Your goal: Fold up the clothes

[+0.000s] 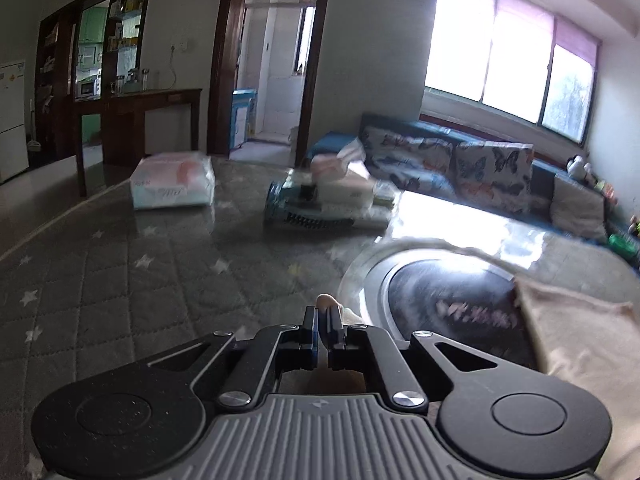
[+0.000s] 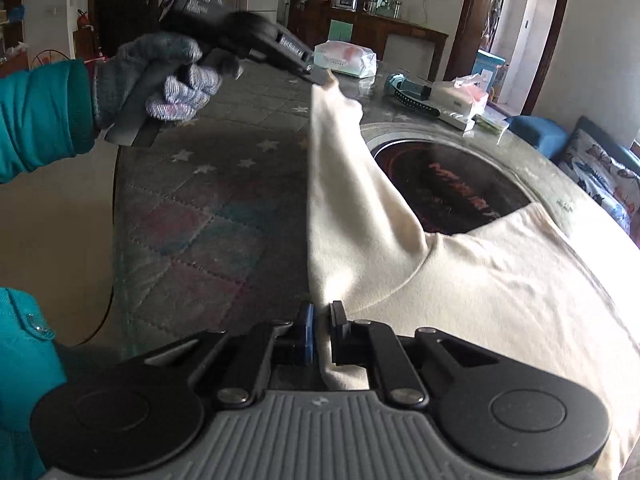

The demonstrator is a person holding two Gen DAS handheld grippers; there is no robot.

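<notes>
A cream T-shirt [image 2: 480,288] lies on the round table, partly over a dark round inset [image 2: 448,188]. My right gripper [image 2: 322,312] is shut on the shirt's near edge. My left gripper [image 2: 320,77], held by a gloved hand, is shut on the far end of the same edge and lifts it, so a strip of cloth hangs stretched between the two. In the left wrist view the left gripper [image 1: 324,316] is closed with a bit of cream cloth [image 1: 330,302] between its tips, and the shirt [image 1: 580,340] shows at the right.
A grey quilted star-pattern cover [image 1: 140,280] spreads over the table. At the far side lie a plastic-wrapped pack [image 1: 172,184] and a clutter of boxes, tissues and a blue item [image 1: 332,200]. A butterfly-print sofa [image 1: 480,168] stands beyond, under windows.
</notes>
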